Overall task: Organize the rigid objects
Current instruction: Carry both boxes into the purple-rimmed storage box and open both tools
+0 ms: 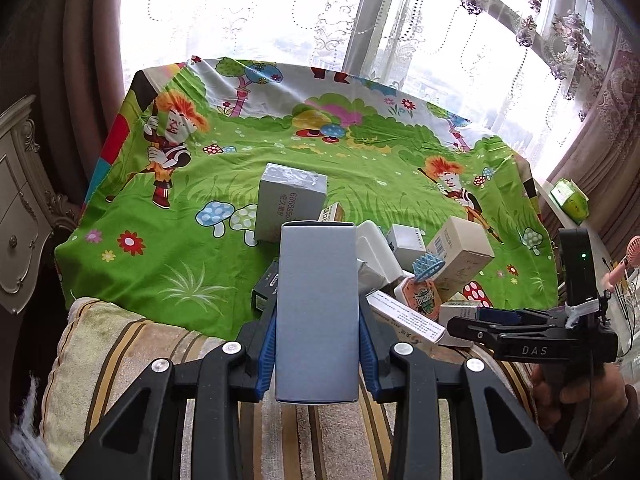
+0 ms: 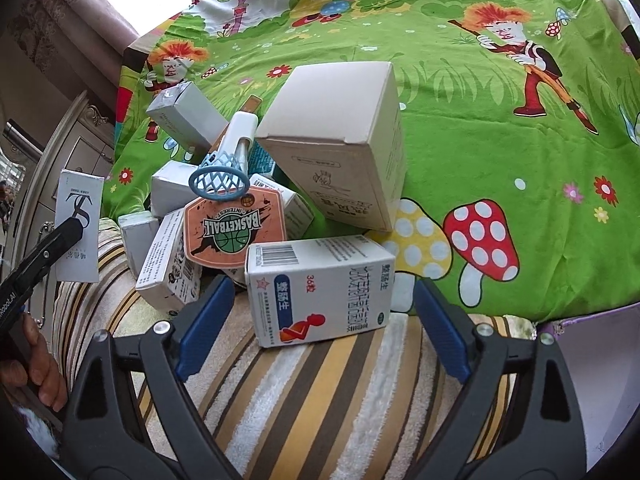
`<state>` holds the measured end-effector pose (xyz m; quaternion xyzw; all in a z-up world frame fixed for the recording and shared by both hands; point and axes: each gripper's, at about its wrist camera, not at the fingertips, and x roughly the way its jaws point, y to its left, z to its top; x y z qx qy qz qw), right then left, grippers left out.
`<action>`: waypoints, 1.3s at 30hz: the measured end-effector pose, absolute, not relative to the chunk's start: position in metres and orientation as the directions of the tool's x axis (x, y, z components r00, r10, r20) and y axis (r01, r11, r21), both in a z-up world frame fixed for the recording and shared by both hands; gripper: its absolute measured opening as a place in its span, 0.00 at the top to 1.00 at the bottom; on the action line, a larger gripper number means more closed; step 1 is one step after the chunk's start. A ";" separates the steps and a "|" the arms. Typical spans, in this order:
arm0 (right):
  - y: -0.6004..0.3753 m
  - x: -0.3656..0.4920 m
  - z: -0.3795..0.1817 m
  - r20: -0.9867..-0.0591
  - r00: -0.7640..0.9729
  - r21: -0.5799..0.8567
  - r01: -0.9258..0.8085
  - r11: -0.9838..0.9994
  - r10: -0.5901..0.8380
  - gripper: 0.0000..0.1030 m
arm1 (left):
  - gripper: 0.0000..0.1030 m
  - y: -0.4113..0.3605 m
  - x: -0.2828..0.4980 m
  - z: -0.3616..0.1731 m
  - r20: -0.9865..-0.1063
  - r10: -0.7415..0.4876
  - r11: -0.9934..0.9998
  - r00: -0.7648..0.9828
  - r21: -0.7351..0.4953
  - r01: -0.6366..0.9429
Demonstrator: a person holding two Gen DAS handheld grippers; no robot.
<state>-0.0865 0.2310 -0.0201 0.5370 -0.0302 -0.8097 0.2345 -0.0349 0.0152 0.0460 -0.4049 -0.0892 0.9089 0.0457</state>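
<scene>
Boxes piled at the cartoon cloth's near edge.
Left tongs (image 1: 318,354) clamp a grey box (image 1: 317,312); right tongs (image 2: 320,326) stand apart around a medicine box (image 2: 320,288).

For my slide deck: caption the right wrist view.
Open right gripper straddles a white medicine box beside piled boxes.

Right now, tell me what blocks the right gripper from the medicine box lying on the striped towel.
Nothing visible does. The medicine box lies between the open jaws of the right gripper, with gaps on both sides. The toy basketball hoop and other boxes sit behind it.
</scene>
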 end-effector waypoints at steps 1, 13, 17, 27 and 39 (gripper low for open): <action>0.230 -0.085 -0.021 -0.858 -0.309 0.295 0.356 -0.887 -0.410 0.27 | 0.65 0.019 -0.034 0.047 -0.725 0.162 -0.979 -0.670 -0.201 -0.020; 0.300 -0.034 0.015 -0.792 -0.520 0.222 0.242 -0.944 -0.320 0.28 | 0.65 0.091 -0.021 0.062 -0.691 0.397 -0.918 -0.605 -0.292 -0.268; 0.343 -0.008 0.022 -0.781 -0.570 0.200 0.159 -0.967 -0.255 0.28 | 0.65 0.126 -0.018 0.060 -0.701 0.471 -0.879 -0.535 -0.321 -0.353; 0.426 0.042 0.016 -0.794 -0.601 0.148 -0.046 -0.988 -0.091 0.28 | 0.65 0.213 -0.006 0.048 -0.733 0.595 -0.761 -0.329 -0.382 -0.524; 0.460 0.054 0.015 -0.806 -0.591 0.077 -0.148 -0.986 0.025 0.25 | 0.46 0.249 -0.005 0.041 -0.744 0.611 -0.727 -0.270 -0.392 -0.564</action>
